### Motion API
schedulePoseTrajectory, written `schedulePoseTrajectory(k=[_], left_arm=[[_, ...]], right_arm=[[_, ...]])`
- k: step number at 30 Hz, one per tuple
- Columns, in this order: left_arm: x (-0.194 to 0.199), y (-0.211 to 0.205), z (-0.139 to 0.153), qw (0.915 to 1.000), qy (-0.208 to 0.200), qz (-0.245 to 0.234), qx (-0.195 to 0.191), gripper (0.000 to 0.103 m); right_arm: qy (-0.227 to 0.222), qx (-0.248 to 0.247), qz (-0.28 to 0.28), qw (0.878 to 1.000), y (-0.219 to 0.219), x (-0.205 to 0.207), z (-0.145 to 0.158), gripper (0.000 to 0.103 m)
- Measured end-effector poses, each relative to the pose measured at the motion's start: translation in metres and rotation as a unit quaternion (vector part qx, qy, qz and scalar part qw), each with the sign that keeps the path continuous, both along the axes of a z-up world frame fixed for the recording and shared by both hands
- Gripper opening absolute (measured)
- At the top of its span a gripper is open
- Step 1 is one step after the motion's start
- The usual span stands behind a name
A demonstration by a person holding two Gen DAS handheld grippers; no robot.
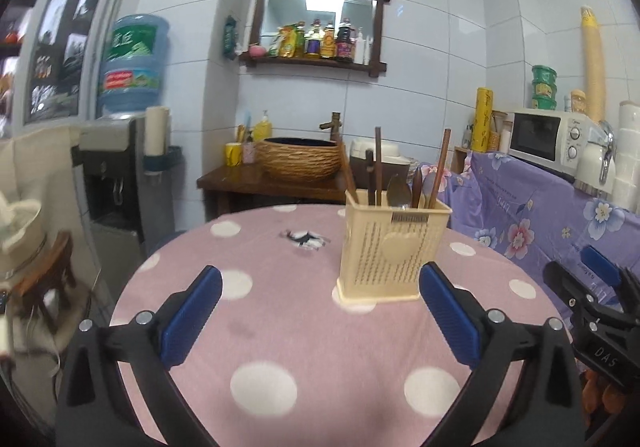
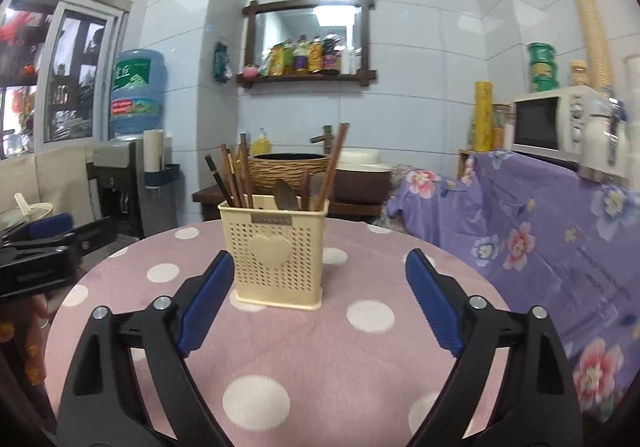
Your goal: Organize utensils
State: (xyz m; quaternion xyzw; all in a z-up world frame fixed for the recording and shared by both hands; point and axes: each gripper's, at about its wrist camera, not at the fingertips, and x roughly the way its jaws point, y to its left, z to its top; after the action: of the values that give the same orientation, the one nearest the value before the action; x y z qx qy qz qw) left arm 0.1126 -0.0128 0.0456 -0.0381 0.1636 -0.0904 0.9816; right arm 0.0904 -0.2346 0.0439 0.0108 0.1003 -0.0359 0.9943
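Cream perforated utensil holder (image 2: 277,253) with a raised heart stands mid-frame on the polka-dot tablecloth (image 2: 280,359), holding one metal spoon (image 2: 285,194) and several brown chopsticks (image 2: 236,177). Left gripper (image 1: 320,311) and right gripper (image 2: 320,303) both gape, empty.

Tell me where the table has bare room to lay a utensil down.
Bare cloth spreads from the holder toward the near rim, and on both sides of it. Both tongs, left and right, hang open there. The holder itself is crowded with chopsticks and a spoon.
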Motion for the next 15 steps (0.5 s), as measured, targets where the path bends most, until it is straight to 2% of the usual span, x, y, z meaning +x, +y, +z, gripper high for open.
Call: schedulePoseTrajectory(k=[3, 6, 8, 11, 15], left_arm=[[-0.03, 0.004, -0.011, 0.9999, -0.004, 0.01, -0.01, 0.098], [-0.056, 0.003, -0.014, 0.9993, -0.027, 0.024, 0.006, 0.098], [-0.067, 0.004, -0.016, 0.9991, -0.032, 0.026, 0.0, 0.098], [-0.077, 0.011, -0.02, 0.999, -0.034, 0.028, -0.003, 0.098], [-0.091, 0.018, -0.02, 0.9974, -0.056, 0.044, -0.006, 0.098]], right_arm=[[-0.008, 0.0, -0.018, 1.0, 0.007, -0.037, -0.014, 0.092], [-0.014, -0.04, -0.019, 0.999, 0.02, -0.063, -0.02, 0.093], [-0.021, -0.049, -0.016, 0.998, 0.026, -0.08, -0.021, 0.096], [-0.023, -0.036, 0.004, 0.999, 0.028, -0.098, -0.023, 0.097], [-0.016, -0.042, 0.011, 0.999, 0.029, -0.106, -0.025, 0.097]])
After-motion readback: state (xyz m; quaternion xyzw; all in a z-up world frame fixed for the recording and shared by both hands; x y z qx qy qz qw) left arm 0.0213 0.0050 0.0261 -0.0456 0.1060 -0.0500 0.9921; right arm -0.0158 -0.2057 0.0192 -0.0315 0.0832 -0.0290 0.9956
